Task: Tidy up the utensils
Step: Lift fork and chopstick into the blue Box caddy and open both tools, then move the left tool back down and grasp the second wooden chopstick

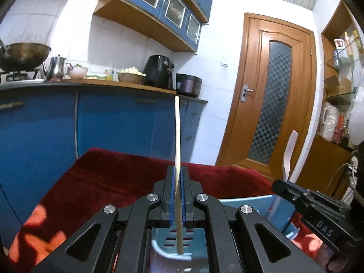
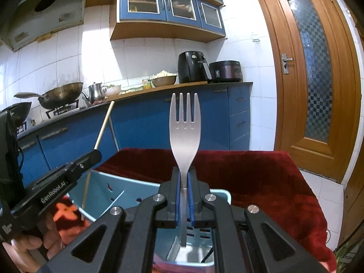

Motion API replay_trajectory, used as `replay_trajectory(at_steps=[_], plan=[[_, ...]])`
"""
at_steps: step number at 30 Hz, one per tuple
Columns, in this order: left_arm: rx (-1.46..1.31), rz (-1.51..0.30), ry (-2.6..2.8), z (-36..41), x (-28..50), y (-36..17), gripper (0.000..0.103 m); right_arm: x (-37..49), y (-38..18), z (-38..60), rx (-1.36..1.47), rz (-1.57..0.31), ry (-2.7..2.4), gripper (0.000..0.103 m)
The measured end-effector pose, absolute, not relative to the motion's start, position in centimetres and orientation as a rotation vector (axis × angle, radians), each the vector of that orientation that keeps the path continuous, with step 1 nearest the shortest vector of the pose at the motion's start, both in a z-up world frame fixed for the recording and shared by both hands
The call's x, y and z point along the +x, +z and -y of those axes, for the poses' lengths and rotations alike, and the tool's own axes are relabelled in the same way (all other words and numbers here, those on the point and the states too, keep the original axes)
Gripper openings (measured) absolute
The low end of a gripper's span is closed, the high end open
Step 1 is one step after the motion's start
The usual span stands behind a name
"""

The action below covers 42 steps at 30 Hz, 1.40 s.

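Note:
My left gripper (image 1: 178, 170) is shut on a wooden chopstick (image 1: 177, 136) that stands upright, its lower end over a light blue slotted utensil holder (image 1: 270, 207). My right gripper (image 2: 183, 173) is shut on a silver fork (image 2: 184, 127), tines up, handle end down inside the same blue holder (image 2: 107, 188). In the right wrist view the left gripper (image 2: 94, 154) sits at the left with the chopstick (image 2: 102, 127) slanting up from it. In the left wrist view the right gripper (image 1: 281, 183) sits at the right with the fork (image 1: 288, 152) edge-on.
The holder rests on a table under a red cloth (image 2: 261, 170) with an orange pattern at the near left. Behind are blue kitchen cabinets (image 1: 113, 127), a counter with a wok (image 2: 61, 93), kettle, bowls, an air fryer (image 2: 193, 67) and a wooden door (image 2: 311, 68).

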<state>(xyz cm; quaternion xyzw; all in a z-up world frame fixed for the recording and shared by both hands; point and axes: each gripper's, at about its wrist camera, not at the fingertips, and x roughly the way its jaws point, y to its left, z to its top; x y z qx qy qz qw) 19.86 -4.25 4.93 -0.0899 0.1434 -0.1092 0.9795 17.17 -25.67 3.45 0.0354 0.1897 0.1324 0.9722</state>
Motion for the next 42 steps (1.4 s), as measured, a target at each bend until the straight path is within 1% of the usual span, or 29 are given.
replay_trajectory(at_steps=[10,11,13,15,17,19,20,22,25,37,42], plan=[[-0.187,-0.33,-0.278,3.9,18.1,4.4,0.004,16.3,3.5,25.1,0.04,-0.41,0.275,0.009],[-0.187,-0.337,-0.286,3.9,18.0,4.3,0.004,16.3,3.5,25.1,0.042,-0.413,0.276,0.011],[-0.184,-0.358,-0.298,3.9,17.8,4.1,0.004,16.1,3.5,25.2,0.048,-0.417,0.272,0.029],[-0.177,-0.361,-0.304,3.8,17.5,3.9,0.004,15.8,3.6,25.5,0.068,-0.41,0.277,0.034],[-0.165,-0.36,-0.304,3.8,17.1,4.0,0.005,15.6,3.8,25.6,0.076,-0.404,0.277,0.035],[-0.161,-0.365,-0.32,3.8,16.8,4.1,0.013,15.3,4.0,25.6,0.08,-0.4,0.277,0.037],[-0.157,-0.368,-0.327,3.8,16.6,4.2,0.015,15.2,4.0,25.6,0.084,-0.399,0.276,0.037],[-0.153,-0.369,-0.334,3.8,16.2,4.3,0.024,14.8,4.1,25.8,0.094,-0.398,0.279,0.038],[-0.142,-0.365,-0.341,3.9,15.7,4.4,0.03,14.2,4.2,25.8,0.107,-0.398,0.276,0.038],[-0.085,-0.465,-0.371,3.6,13.8,5.5,0.031,11.6,4.7,26.7,0.169,-0.411,0.274,0.039],[-0.085,-0.568,-0.371,3.3,13.2,4.9,0.03,10.5,4.7,27.2,0.215,-0.425,0.286,0.039]])
